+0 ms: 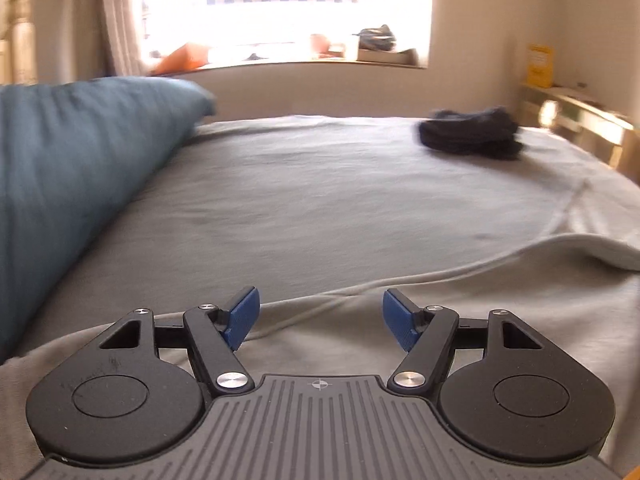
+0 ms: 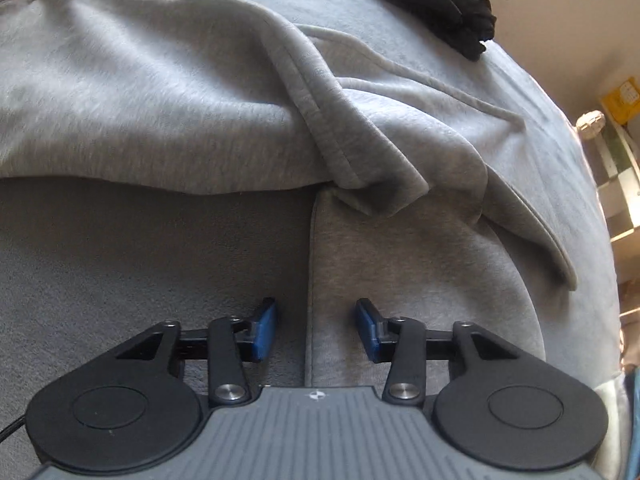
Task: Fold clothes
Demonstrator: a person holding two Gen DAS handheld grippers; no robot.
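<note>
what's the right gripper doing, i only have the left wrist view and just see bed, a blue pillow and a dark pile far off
Observer: The right gripper is open, low over a light grey sweatshirt, with the edge of a fabric panel running between its fingers.
Operator: is the sweatshirt flat
Observer: No. One part is folded over, and a thick hem ridge runs diagonally down the middle.
Operator: that dark pile, is it close to the right side
Observer: It is a black garment at the far top right of the right wrist view, well apart from the sweatshirt.
Operator: anything in the left one
Observer: No, the left gripper is open and holds nothing.
</note>
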